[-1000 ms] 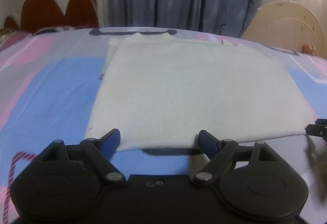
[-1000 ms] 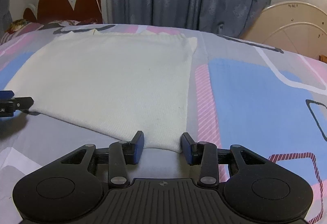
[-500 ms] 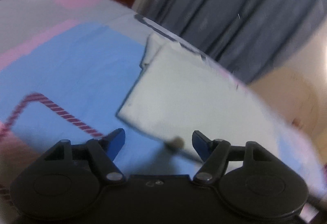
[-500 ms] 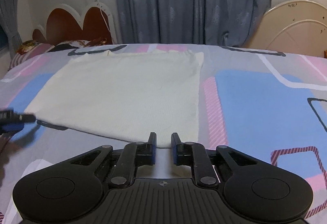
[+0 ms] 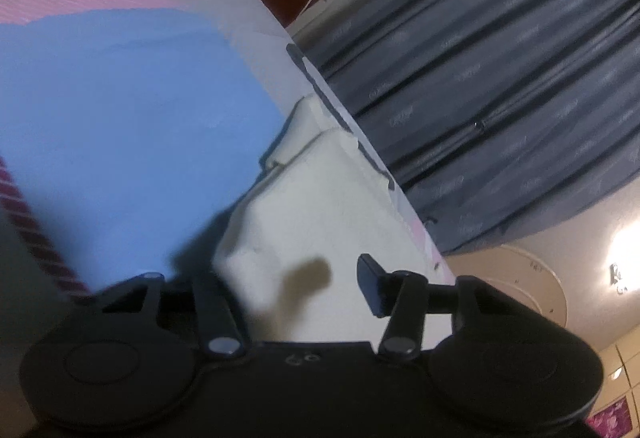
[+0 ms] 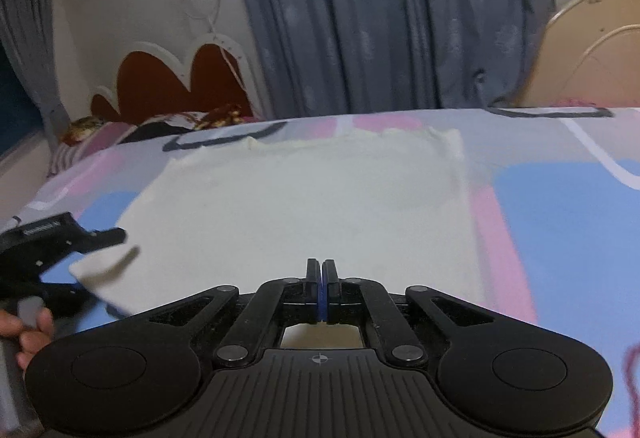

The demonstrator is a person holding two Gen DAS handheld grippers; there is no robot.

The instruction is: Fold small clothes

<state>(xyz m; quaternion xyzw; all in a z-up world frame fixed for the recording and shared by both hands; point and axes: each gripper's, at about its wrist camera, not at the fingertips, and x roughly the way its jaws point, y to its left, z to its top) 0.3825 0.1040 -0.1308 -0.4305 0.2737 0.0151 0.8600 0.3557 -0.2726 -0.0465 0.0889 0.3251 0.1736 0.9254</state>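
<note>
While both black grippers take the near edge, the fold is about to start.
Right gripper [image 6: 322,290] is clenched on the near edge of the soft cream knitted cloth [image 6: 320,206]. Left gripper [image 5: 292,290] has been closing around the near left corner, not yet pinching. The cloth lies flat on the pink and blue bedsheet [image 6: 560,206]. It looks light and floppy, so hold corners.

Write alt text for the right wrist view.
The right gripper is shut on the near edge of a cream garment spread on a pink, blue and grey bedsheet. At far left, the left gripper straddles the garment's lifted corner; grey curtains hang behind.
</note>
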